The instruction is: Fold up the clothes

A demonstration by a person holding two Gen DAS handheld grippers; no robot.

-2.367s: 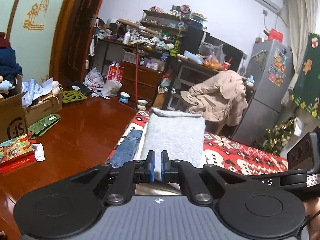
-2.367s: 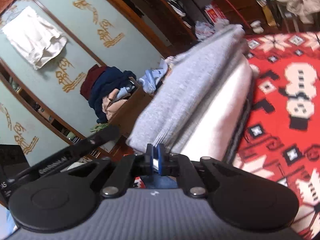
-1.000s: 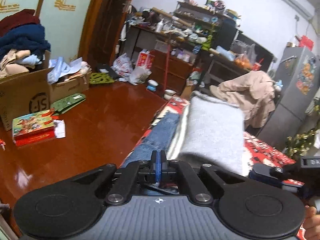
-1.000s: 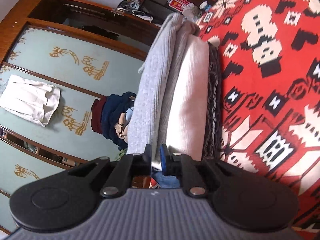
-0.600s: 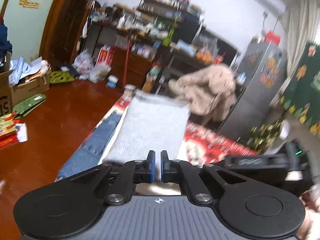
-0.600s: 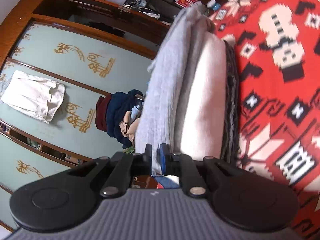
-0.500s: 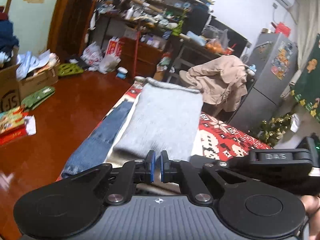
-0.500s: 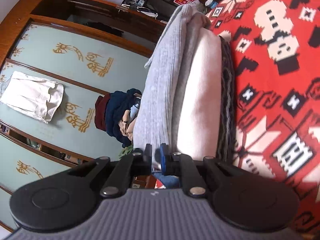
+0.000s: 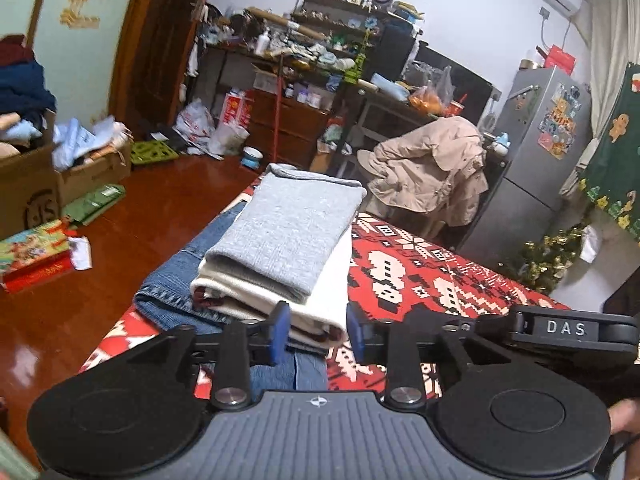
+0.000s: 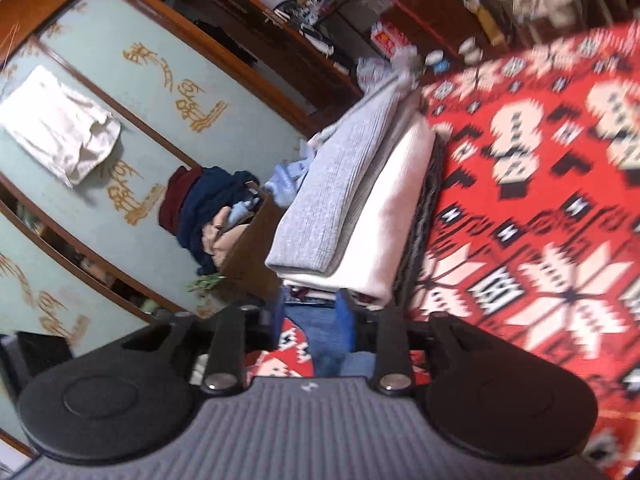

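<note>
A folded grey garment point(image 9: 286, 226) lies on top of a stack: a cream folded garment point(image 9: 320, 304) under it, dark red cloth below, and blue jeans point(image 9: 180, 280) at the bottom, on the red patterned cloth point(image 9: 420, 272). My left gripper point(image 9: 316, 330) is open and empty, just in front of the stack's near edge. My right gripper point(image 10: 312, 316) is open and empty, tilted, close to the near end of the same stack; the grey garment point(image 10: 340, 184) and the cream one point(image 10: 384, 216) show there. The right gripper's body shows at the right of the left wrist view point(image 9: 572, 328).
The red patterned cloth point(image 10: 540, 200) spreads to the right. A polished wood floor point(image 9: 60, 300) lies left, with cardboard boxes of clothes point(image 9: 28, 184) and a book point(image 9: 36, 252). A chair with a beige coat point(image 9: 428, 168), a fridge point(image 9: 532, 152) and cluttered shelves point(image 9: 320, 60) stand behind.
Both grippers were shut on the grey garment's near edge; they have opened, let it go and backed off. The grey garment now rests flat on the stack.
</note>
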